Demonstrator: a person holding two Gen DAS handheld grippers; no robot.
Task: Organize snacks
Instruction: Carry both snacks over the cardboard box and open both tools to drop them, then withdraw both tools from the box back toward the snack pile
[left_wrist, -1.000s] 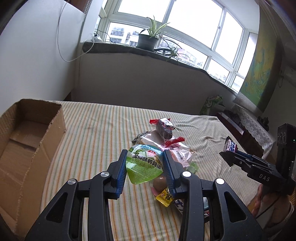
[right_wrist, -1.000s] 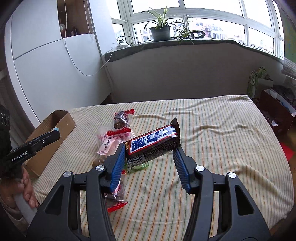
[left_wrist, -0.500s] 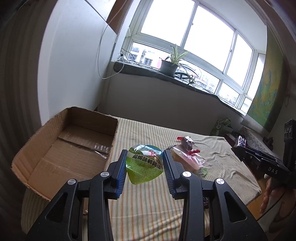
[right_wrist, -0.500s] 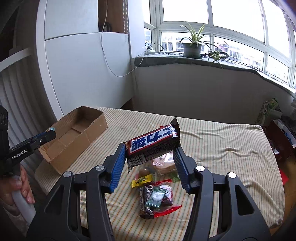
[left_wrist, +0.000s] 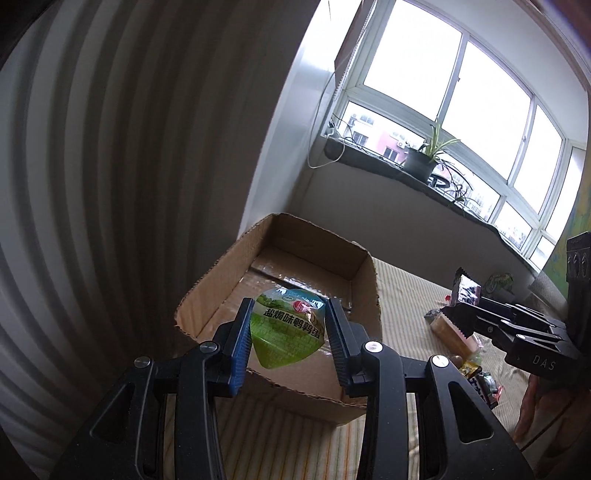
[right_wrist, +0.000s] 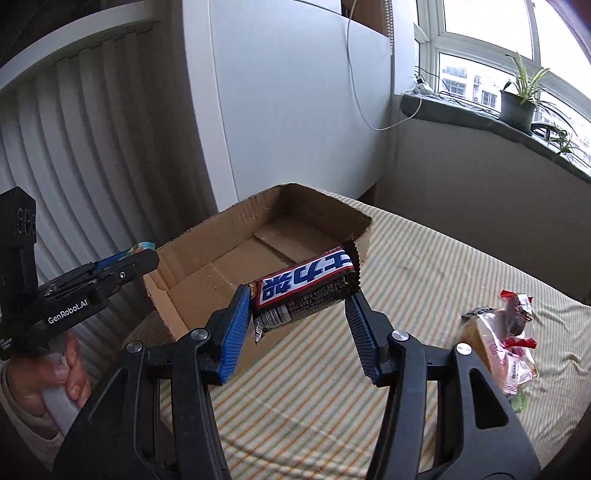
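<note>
Left claw (left_wrist: 288, 328) over cardboard box (left_wrist: 365, 280) on striped cloth (right_wrist: 424, 258); window (left_wrist: 443, 110) behind.

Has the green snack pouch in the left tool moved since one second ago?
Yes. The green pouch left the snack pile and is now over the cardboard box.

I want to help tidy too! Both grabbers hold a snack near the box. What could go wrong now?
The left hand-held gripper pinches only the sides of the green pouch; it might slip out before reaching the cardboard box. The right hand-held gripper holds the chocolate bar tilted, so it could fall outside the box. Both approach together and might bump.
</note>
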